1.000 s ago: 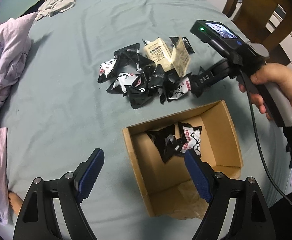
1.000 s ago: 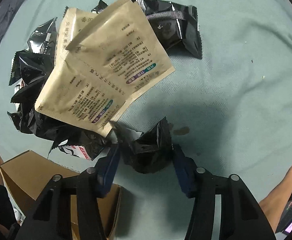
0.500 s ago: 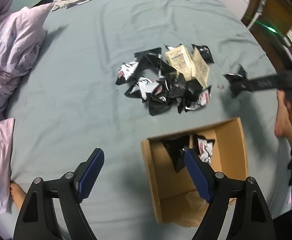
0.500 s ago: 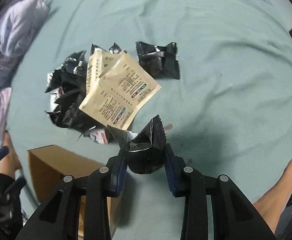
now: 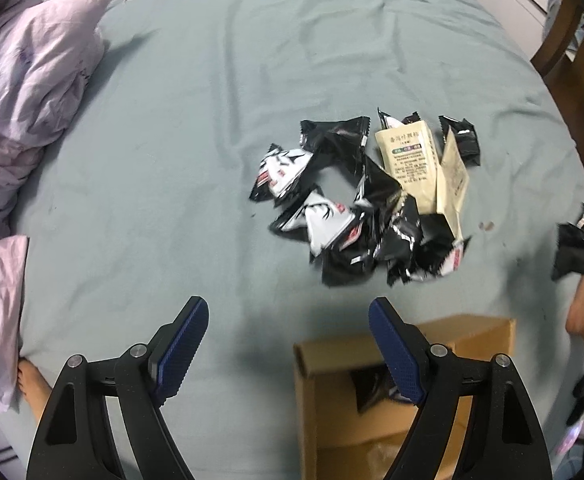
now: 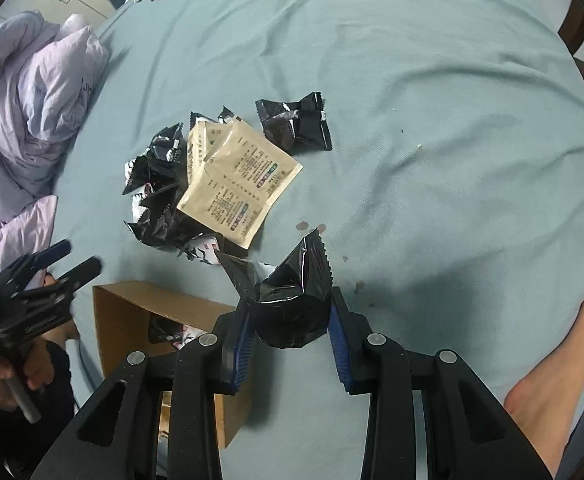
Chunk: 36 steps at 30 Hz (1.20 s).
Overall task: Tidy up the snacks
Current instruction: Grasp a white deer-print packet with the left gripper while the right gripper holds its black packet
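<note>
A black snack packet [image 6: 293, 304] is being pinched by the right gripper [image 6: 290, 338] (fingers just closed); the left gripper [image 5: 288, 350] is being held wide apart, empty, near the cardboard box [image 5: 331, 400].

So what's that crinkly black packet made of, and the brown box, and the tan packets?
The black packet in the right gripper looks like shiny plastic or foil film: it glints, creases sharply and has zigzag edges. The brown box looks like plain matte cardboard, with stiff flat walls. The tan packets look matte, maybe paper-faced, but could be laminated; I can't tell for sure.
</note>
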Each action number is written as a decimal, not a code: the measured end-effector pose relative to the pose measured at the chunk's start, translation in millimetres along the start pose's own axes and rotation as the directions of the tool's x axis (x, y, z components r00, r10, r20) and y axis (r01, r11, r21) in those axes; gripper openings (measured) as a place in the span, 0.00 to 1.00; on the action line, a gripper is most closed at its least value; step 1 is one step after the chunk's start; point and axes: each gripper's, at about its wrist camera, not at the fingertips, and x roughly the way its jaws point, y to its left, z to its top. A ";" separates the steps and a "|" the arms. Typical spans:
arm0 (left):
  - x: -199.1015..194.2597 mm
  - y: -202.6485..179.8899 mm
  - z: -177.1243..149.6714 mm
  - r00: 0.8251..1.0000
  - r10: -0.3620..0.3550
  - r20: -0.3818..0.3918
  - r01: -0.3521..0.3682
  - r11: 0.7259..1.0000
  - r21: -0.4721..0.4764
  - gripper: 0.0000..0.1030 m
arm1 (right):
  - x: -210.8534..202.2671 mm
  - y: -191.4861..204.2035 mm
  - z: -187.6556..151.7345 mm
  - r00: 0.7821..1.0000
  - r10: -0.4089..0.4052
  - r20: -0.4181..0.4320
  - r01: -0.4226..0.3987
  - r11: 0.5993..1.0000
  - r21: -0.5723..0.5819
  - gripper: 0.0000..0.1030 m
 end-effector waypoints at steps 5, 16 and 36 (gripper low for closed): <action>24.9 -11.7 14.6 0.999 0.008 -0.039 -0.008 1.000 0.016 0.80 | 2.5 -2.3 -4.0 1.000 0.018 -0.013 -0.018 1.000 0.007 0.31; 64.0 15.4 46.8 0.989 -0.122 -0.079 0.093 0.949 -0.301 0.80 | 17.7 -1.9 -9.6 0.997 0.043 -0.057 -0.042 0.999 0.021 0.32; 43.4 33.5 40.4 0.994 -0.114 -0.007 0.109 0.969 -0.222 0.03 | 21.1 -5.8 -15.7 0.999 -0.009 -0.051 0.010 1.000 0.013 0.32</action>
